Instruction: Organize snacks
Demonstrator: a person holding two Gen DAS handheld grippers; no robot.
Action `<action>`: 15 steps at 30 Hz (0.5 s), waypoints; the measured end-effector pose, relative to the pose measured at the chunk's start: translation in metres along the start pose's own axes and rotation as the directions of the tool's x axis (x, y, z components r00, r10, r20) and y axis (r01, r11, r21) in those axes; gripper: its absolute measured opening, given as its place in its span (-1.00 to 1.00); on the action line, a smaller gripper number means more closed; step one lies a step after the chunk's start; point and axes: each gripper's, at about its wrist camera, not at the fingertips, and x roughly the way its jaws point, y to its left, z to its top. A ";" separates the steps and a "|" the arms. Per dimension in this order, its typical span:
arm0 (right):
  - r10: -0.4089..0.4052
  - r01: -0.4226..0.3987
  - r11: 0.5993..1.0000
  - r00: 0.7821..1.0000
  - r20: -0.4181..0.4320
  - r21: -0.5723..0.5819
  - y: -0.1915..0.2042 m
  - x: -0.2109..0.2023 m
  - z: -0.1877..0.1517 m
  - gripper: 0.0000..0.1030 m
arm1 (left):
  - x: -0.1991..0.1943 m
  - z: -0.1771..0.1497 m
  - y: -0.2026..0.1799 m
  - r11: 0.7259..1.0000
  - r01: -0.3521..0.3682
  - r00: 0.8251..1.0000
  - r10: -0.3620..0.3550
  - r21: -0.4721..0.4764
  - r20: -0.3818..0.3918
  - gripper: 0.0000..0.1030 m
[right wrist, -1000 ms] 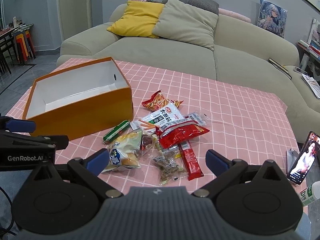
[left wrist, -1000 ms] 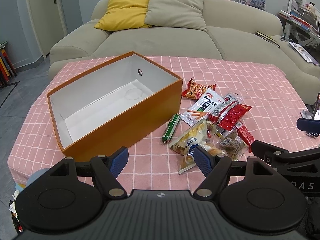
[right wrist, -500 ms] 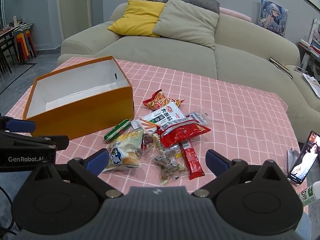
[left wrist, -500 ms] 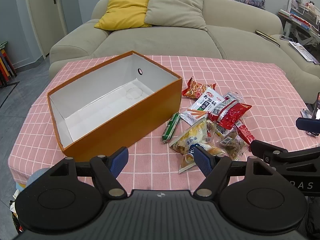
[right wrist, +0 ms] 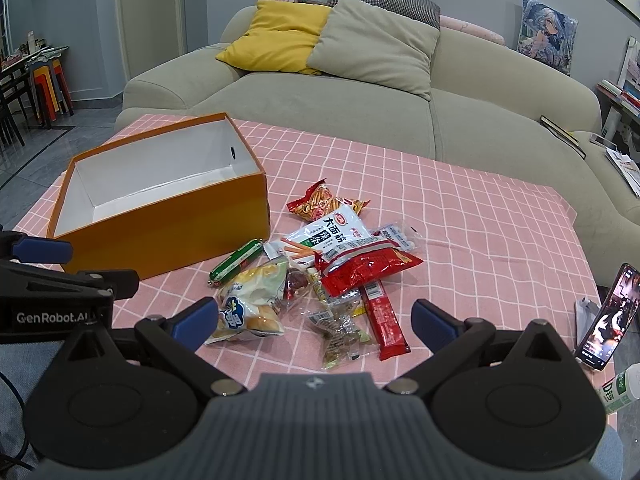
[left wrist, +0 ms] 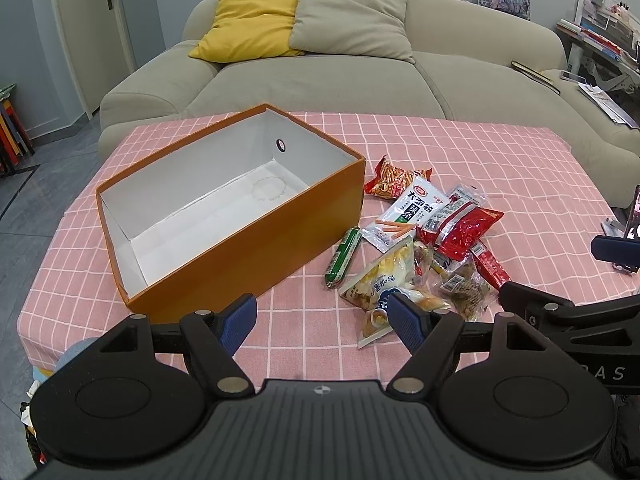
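Beside the orange box (left wrist: pixel 256 236), our fingers (right wrist: pixel 430 322) gape empty; overlapping snack packets (right wrist: pixel 320 272) could drag neighbours when we lift.

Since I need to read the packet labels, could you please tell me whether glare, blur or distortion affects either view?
Left wrist view: sharp; fisheye bends the pink checked tablecloth, corners vignetted. Right wrist view: sharp too; mild glare on the glossy red snack packet, while the white printed snack packet reads clearly.
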 end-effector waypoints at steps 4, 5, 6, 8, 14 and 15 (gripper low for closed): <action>0.000 0.000 1.000 1.000 -0.001 0.000 0.000 0.000 0.000 0.93 | 0.000 0.000 0.000 1.000 0.000 1.000 0.000 0.000 -0.001 0.69; 0.000 0.000 1.000 1.000 -0.001 0.000 0.000 0.000 0.000 0.93 | 0.000 0.000 0.000 1.000 0.000 1.000 0.000 0.000 -0.001 0.69; 0.000 0.000 1.000 1.000 -0.001 0.000 0.000 0.000 0.000 0.93 | 0.000 0.000 0.000 1.000 0.000 1.000 0.000 0.000 0.000 0.69; 0.000 0.000 1.000 1.000 0.000 -0.001 0.000 0.000 0.000 0.93 | 0.000 0.001 0.000 1.000 -0.001 1.000 0.001 0.000 0.000 0.69; 0.000 0.000 1.000 1.000 0.000 -0.002 -0.001 0.000 -0.001 0.93 | -0.002 0.003 0.002 1.000 -0.003 1.000 0.003 0.002 0.003 0.69; 0.001 -0.001 1.000 1.000 0.001 -0.004 0.000 0.000 0.000 0.93 | -0.002 0.003 0.001 1.000 -0.003 1.000 0.003 0.002 0.003 0.69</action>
